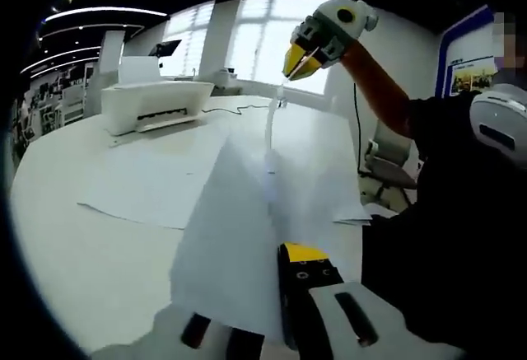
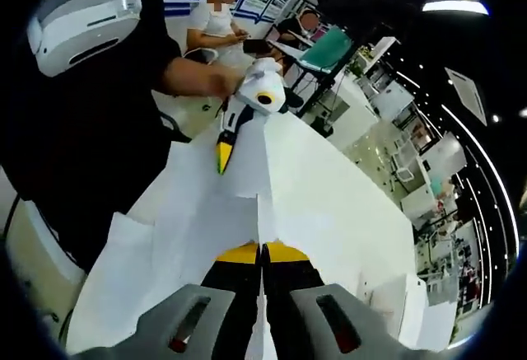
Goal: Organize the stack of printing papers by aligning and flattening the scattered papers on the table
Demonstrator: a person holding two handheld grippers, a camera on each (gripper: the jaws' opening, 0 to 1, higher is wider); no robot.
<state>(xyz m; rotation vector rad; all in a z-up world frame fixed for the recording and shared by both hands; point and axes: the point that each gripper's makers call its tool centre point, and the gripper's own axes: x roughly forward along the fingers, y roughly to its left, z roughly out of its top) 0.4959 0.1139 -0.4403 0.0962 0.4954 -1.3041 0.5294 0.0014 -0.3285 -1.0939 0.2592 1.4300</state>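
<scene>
A stack of white printing papers point(image 1: 239, 236) hangs lifted above the round white table point(image 1: 74, 253), stretched between both grippers. My left gripper point(image 1: 278, 259) is shut on the near edge, one yellow-tipped jaw lying on top and the other hidden under the sheets. Across the stack, my right gripper point(image 1: 298, 62) pinches the far edge, held up high. In the right gripper view my right gripper point(image 2: 262, 253) is shut on the paper stack point(image 2: 313, 195), and the left gripper point(image 2: 222, 156) grips the opposite end. Loose sheets point(image 1: 140, 183) still lie spread flat on the table.
A white printer point(image 1: 152, 100) stands at the table's far left, with a thin cable point(image 1: 239, 109) beside it. The person's dark torso point(image 1: 445, 236) is close on the right. A seated person point(image 2: 218, 22) and a teal chair point(image 2: 329, 47) are beyond the table.
</scene>
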